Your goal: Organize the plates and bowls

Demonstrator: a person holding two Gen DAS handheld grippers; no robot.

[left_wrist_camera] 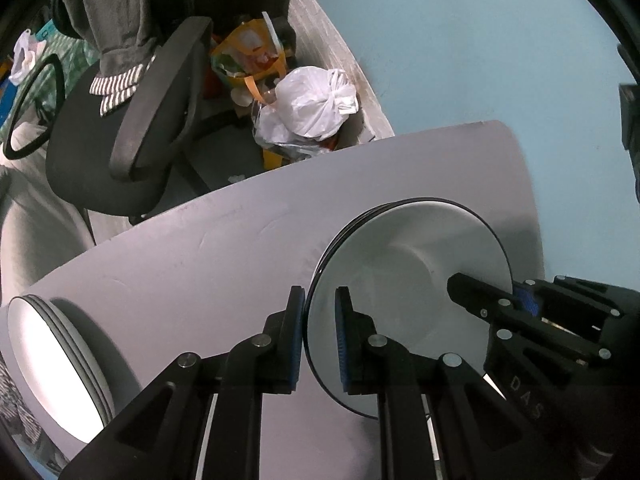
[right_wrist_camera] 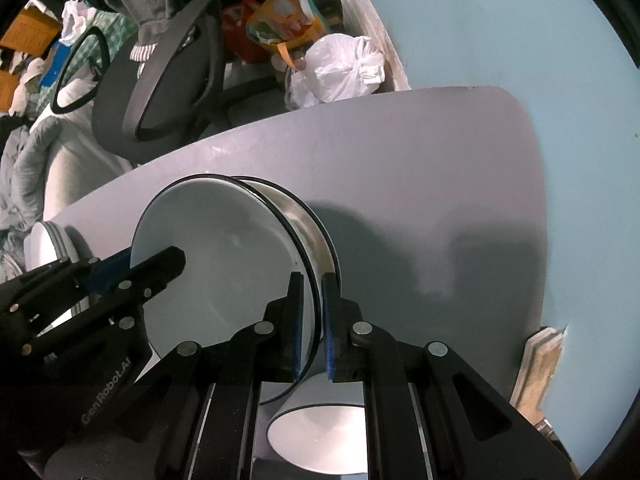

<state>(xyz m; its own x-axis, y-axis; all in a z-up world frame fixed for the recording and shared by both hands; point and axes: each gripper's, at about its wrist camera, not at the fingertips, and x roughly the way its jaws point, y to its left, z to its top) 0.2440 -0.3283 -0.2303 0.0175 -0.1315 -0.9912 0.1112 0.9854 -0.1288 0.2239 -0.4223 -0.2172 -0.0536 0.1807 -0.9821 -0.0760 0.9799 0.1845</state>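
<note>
Cluttered home room — office chair (left_wrist_camera: 120, 128), tied rubbish bags (left_wrist_camera: 316, 100).

Two grippers (left_wrist_camera: 319, 336) (right_wrist_camera: 313, 326), two plate stacks (left_wrist_camera: 412, 272) (left_wrist_camera: 60, 364) (exact plates unclear), one bowl (right_wrist_camera: 320, 436)

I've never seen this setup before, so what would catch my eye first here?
A white black-rimmed plate, gripped at opposite edges by the left tool and right tool, over a stack of similar dishes on the grey table. Another plate stack sits at the table's left end, beyond it a black office chair.
</note>
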